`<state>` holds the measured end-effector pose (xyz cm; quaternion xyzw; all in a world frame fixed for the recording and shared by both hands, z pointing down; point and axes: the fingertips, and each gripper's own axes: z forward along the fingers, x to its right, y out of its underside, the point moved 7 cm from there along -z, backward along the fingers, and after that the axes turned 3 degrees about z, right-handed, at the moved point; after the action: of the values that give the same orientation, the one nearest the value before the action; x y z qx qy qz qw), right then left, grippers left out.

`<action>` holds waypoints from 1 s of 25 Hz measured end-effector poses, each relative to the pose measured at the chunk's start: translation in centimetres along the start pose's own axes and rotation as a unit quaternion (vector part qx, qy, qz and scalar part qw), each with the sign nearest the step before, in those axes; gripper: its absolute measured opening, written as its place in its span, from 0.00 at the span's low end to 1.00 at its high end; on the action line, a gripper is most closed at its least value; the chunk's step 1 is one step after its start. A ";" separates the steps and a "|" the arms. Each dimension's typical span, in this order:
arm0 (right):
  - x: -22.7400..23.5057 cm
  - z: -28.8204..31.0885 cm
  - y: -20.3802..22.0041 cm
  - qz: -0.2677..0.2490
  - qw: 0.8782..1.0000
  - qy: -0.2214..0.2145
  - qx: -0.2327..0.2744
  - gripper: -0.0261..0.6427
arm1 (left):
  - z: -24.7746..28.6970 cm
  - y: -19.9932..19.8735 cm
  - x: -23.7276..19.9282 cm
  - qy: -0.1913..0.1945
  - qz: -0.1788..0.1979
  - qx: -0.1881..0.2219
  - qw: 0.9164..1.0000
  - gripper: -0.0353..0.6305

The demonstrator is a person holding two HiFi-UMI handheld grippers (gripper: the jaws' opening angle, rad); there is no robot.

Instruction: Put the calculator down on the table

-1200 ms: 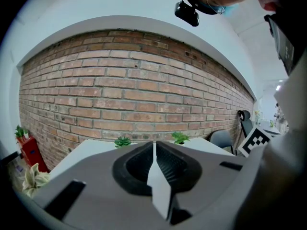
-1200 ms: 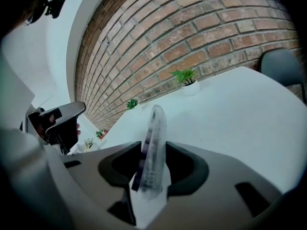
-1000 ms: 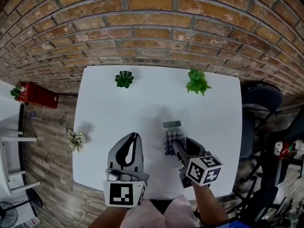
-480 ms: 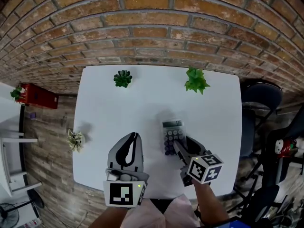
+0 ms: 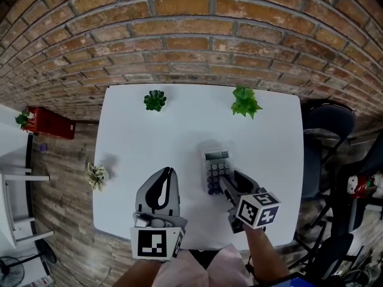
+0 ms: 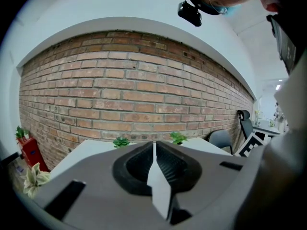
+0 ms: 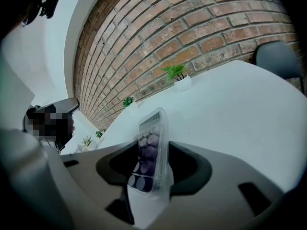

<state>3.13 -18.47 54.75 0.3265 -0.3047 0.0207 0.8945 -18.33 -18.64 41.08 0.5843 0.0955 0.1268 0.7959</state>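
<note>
Left tongs point(image 6: 154, 146) hang over the near part of the white table point(image 5: 149, 142), their jaws pressed together with nothing between them. My right tongs point(image 5: 225, 183) have their jaws spread wide. They have just been opening, and the calculator point(image 5: 216, 167) stands between them with a dark gap on each side, so I read no grip on it.

From the head view the calculator is right of the table's centre, keys showing, display end toward the brick wall point(image 5: 191, 34), and its near end at the right tongs' tips. I cannot tell whether it lies fully flat on the table.

Along the far edge are two small pots, well apart. One holds a dark green succulent point(image 5: 155, 100), toward the left. The other is a white pot holding a brighter leafy plant point(image 7: 176, 72), toward the right. Off the table's left side a red box point(image 5: 52, 121) has a green sprig at its end, and nearer me there is a pale plant point(image 5: 96, 175) just beside the table's edge. A dark chair point(image 5: 328, 124) stands to the right
</note>
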 end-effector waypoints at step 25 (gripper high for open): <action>-12.4 -13.5 -13.4 -0.231 0.944 -0.044 0.231 0.19 | -6.2 -13.2 3.5 -0.046 0.032 0.172 0.984 0.09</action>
<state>3.39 -18.91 32.05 0.5863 -0.2464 -0.1307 0.7606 -15.70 -15.70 26.65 0.7202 0.0602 0.1071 0.6828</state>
